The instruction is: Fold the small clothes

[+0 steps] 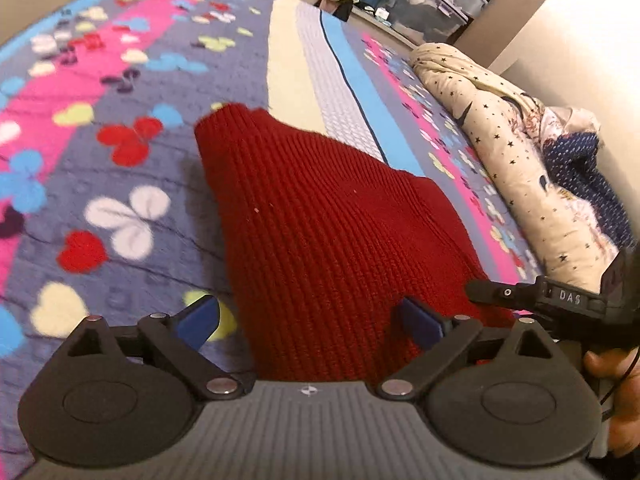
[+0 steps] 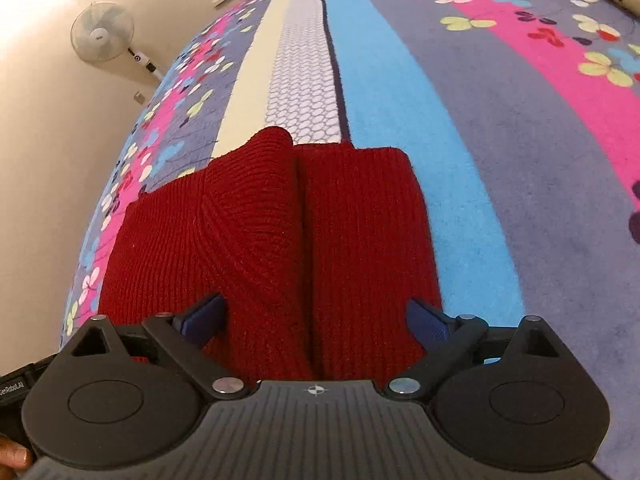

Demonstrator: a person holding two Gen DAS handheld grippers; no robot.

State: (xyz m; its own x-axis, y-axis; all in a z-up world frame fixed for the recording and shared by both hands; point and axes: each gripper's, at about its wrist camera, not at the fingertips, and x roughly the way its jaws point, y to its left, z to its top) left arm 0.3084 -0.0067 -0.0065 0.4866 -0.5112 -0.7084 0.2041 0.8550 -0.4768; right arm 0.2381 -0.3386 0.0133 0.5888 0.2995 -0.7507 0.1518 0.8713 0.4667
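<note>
A dark red ribbed knit garment [image 1: 320, 220] lies on the bed, narrowing toward its far end. In the right wrist view the garment [image 2: 280, 232] shows two folded parts that meet along a middle crease. My left gripper [image 1: 310, 322] is open just over its near edge, with the blue pads [image 1: 200, 320] spread wide and the cloth between them, not pinched. My right gripper [image 2: 316, 320] is open in the same way, its blue pads [image 2: 428, 320] standing apart over the near edge. The right tool's black body [image 1: 560, 300] shows at the right of the left wrist view.
The bedspread [image 1: 120, 160] has pink, blue and grey stripes with butterfly shapes. A cream star-printed cloth heap [image 1: 500, 140] and a dark blue dotted cloth [image 1: 580, 160] lie along the right side. Storage boxes [image 1: 424, 4] stand beyond the bed. A fan [image 2: 102, 32] stands by the wall.
</note>
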